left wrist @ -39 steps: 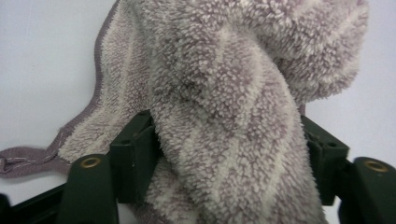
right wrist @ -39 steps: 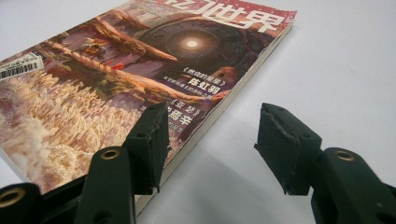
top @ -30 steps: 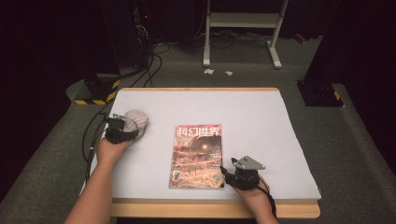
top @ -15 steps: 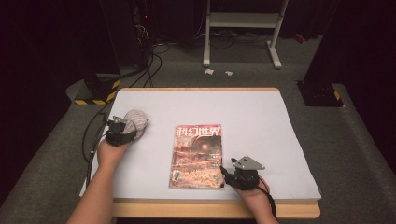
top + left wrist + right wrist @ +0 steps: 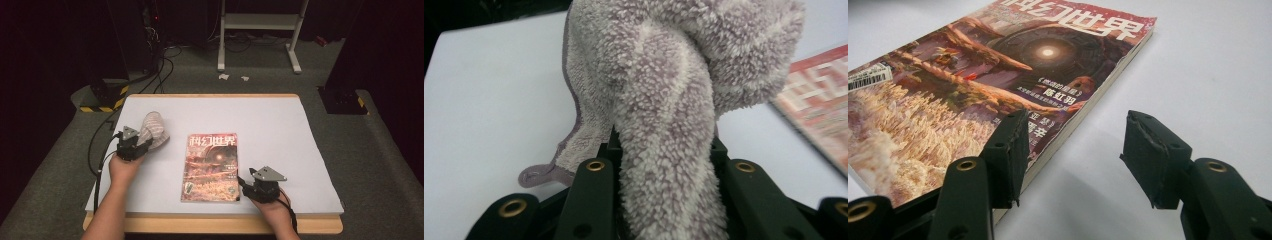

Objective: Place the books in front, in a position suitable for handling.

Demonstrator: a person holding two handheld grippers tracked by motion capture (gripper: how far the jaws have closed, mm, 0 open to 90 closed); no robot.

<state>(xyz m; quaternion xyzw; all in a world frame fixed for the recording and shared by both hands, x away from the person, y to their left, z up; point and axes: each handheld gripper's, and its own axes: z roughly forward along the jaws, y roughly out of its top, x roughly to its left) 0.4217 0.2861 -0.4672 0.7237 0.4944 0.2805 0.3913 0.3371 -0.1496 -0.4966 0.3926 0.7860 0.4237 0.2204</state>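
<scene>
Right now my left gripper (image 5: 141,146) has the towel (image 5: 152,131) pinched; its jaws have just been closing and the cloth sits bunched between them. Up close, the towel (image 5: 674,100) is a fluffy, pale grey-lilac terry with a stitched hem and a small loop at one corner, and it rises in a twisted lump on the near left of the table. My right gripper (image 5: 1073,150) rests at the near right with its jaws moderately apart and nothing between them; one jaw sits by the near right corner of the magazine (image 5: 210,167), though I cannot tell whether it touches. That magazine has a reddish cover and lies flat at the centre. Underneath is a white sheet (image 5: 280,130) on a wooden table (image 5: 215,224). Farther off, grey floor, black cables (image 5: 160,65) and a white stand (image 5: 260,30) fade into a dark room I can barely read.
</scene>
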